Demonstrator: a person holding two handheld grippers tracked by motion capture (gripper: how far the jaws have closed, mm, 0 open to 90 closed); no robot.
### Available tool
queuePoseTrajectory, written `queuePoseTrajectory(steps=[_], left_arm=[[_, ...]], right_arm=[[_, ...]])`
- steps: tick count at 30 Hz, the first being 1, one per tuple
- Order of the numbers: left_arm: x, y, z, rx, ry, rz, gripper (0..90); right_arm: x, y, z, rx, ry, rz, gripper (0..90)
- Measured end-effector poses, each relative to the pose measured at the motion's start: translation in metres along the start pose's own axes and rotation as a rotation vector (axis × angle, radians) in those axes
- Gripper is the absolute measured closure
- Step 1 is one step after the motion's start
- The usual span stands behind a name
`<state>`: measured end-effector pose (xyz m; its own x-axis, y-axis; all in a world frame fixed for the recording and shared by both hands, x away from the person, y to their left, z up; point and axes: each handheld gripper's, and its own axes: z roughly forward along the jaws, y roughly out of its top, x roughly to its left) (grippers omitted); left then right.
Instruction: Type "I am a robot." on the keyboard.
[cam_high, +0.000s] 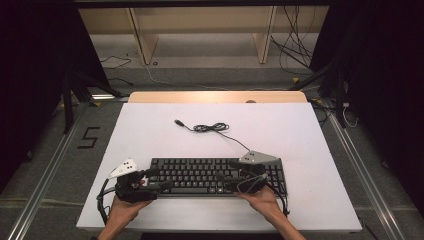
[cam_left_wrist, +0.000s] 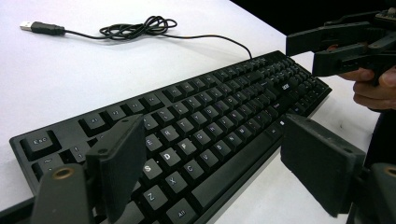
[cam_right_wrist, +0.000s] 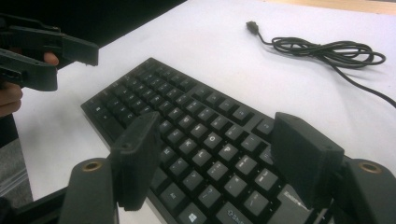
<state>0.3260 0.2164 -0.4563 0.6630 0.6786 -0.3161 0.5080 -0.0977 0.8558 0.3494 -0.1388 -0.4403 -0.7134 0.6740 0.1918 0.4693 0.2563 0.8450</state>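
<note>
A black keyboard (cam_high: 217, 176) lies near the front of the white tabletop (cam_high: 150, 135). Its thin cable runs back to a loose coil (cam_high: 211, 128) and ends in a USB plug (cam_high: 178, 122). My left gripper (cam_high: 162, 179) hovers at the keyboard's left end, open, its jaws wide apart over the keys (cam_left_wrist: 224, 98) with nothing gripped. My right gripper (cam_high: 227, 181) is over the right half of the keyboard (cam_right_wrist: 187, 102), also open and empty. Each gripper view shows the other gripper: the right gripper (cam_left_wrist: 303, 56) and the left gripper (cam_right_wrist: 74, 65). The coil (cam_right_wrist: 327, 49) lies behind the keyboard.
Bare white surface runs behind and to both sides of the keyboard. A wooden strip (cam_high: 217, 96) borders the table's far edge. Beyond it stand wooden shelf legs (cam_high: 142, 40) and loose floor cables (cam_high: 295, 50). A "5" mark (cam_high: 89, 137) is on the floor at the left.
</note>
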Motion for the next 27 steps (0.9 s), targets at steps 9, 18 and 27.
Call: queuePoseTrajectory(steps=[9, 18, 27], left_arm=[[0.001, 0.0, 0.0, 0.006, 0.006, -0.003, 22.0], [0.004, -0.001, 0.0, 0.029, 0.036, -0.017, 23.8], [0.006, -0.001, 0.0, 0.036, 0.045, -0.024, 28.6]], right_arm=[[0.003, 0.004, 0.01, 0.016, 0.002, -0.008, 36.2], [0.005, 0.009, 0.022, 0.041, 0.005, -0.014, 42.3], [0.008, 0.012, 0.03, 0.057, 0.007, -0.02, 45.9]])
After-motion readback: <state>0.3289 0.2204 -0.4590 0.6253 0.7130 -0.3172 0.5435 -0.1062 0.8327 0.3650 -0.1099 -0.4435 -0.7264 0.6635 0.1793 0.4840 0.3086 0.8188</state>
